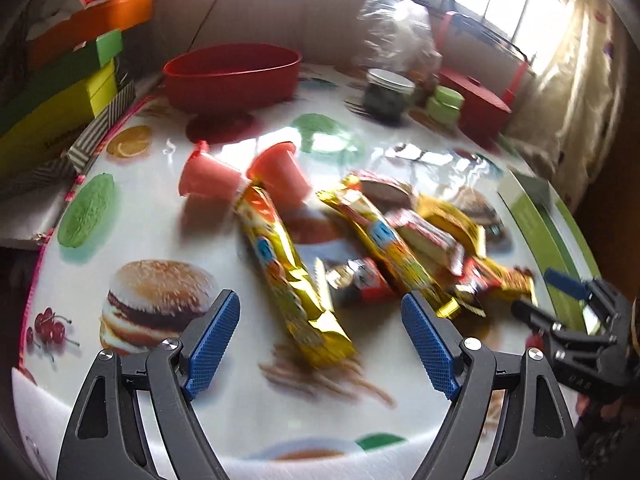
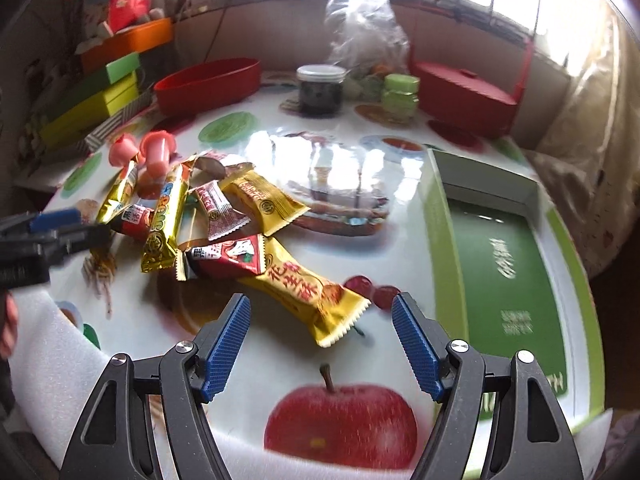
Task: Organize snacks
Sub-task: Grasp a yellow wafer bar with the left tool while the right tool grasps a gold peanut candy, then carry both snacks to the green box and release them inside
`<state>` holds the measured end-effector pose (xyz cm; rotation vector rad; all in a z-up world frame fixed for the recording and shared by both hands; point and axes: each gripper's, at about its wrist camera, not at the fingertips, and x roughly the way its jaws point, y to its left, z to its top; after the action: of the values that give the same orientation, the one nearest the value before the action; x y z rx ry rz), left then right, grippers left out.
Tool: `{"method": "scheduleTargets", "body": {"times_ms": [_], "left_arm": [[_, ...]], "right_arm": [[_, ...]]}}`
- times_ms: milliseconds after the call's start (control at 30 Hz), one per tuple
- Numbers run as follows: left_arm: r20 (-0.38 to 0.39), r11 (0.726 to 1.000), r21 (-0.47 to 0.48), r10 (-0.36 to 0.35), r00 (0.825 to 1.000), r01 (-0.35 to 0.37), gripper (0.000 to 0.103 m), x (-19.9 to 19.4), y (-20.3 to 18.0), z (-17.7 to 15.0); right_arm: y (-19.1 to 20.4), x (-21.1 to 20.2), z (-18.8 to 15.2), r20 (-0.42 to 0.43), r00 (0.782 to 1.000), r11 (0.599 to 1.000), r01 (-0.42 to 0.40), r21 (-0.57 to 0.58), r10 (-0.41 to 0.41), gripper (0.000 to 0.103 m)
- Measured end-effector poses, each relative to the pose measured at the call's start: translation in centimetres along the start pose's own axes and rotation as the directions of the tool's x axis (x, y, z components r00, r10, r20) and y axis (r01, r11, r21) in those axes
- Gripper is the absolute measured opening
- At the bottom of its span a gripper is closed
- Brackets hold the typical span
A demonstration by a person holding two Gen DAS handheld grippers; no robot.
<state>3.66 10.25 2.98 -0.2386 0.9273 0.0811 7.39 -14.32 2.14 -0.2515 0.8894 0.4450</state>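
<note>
At the upper left of the right wrist view stood a pile of coloured boxes [image 2: 108,92], and just right of it a red oval bowl [image 2: 208,84] rested on the printed tablecloth [image 2: 248,360]. Below them, in the left part of the frame, two pink jelly cups [image 2: 154,152] lay on their sides, touching the far end of the snack pile. The left gripper [image 2: 68,226] entered from the left edge at middle height, close to the pile; in its own camera the left gripper's blue pads [image 1: 216,344] were wide apart and held nothing. The snacks lay loose in the centre left: a long golden bar [image 2: 164,220], a small white and red packet [image 2: 218,210], a red triangular packet [image 2: 228,260] and a yellow peanut bar [image 2: 308,296], partly overlapping each other. The right gripper [image 2: 322,348] hovered low in the centre, its jaws open and empty, with the near end of the yellow peanut bar between the fingertips. At the top centre stood a dark jar [image 2: 320,90], then a green jar [image 2: 400,94] and a red box [image 2: 464,96]. On the right lay an open green tray [image 2: 440,240], with no snack inside.
</note>
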Motion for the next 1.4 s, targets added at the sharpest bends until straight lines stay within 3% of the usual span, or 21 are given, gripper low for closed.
{"method": "scheduleTargets", "body": {"times_ms": [433, 600, 933, 1033, 1133, 1400], "left_arm": [[-0.037, 0.995, -0.1, 0.021, 0.999, -0.025, 0.083, 2.6, 3.0, 1.8], [-0.044, 0.993, -0.114, 0.022, 0.999, -0.027, 0.075, 3.3, 3.3, 2.1], [-0.05, 0.996, -0.092, -0.023, 0.998, 0.019, 0.034, 3.2, 2.5, 1.9], [-0.048, 0.997, -0.077, -0.022, 0.999, 0.018, 0.028, 3.1, 2.2, 1.8], [-0.044, 0.998, -0.066, -0.02, 0.999, 0.017, 0.027, 2.9, 2.0, 1.6], [-0.024, 0.999, -0.035, -0.011, 1.0, 0.011, 0.024, 1.8, 1.5, 1.4]], "right_arm": [[0.1, 2.9, 1.0, -0.067, 0.997, 0.997, -0.041, -0.062, 0.037, 0.074], [-0.1, 2.9, 1.2, -0.063, 0.997, 0.997, -0.047, -0.058, 0.044, 0.068], [-0.1, 2.5, 0.9, -0.06, 0.997, 0.997, -0.059, -0.045, 0.056, 0.048], [-0.1, 2.3, 0.8, -0.055, 0.997, 0.997, -0.059, -0.039, 0.057, 0.039], [-0.2, 2.1, 0.7, -0.052, 0.997, 0.998, -0.054, -0.027, 0.053, 0.029], [-0.6, 1.1, 0.2, -0.036, 0.998, 0.999, -0.043, 0.003, 0.043, 0.023]]}}
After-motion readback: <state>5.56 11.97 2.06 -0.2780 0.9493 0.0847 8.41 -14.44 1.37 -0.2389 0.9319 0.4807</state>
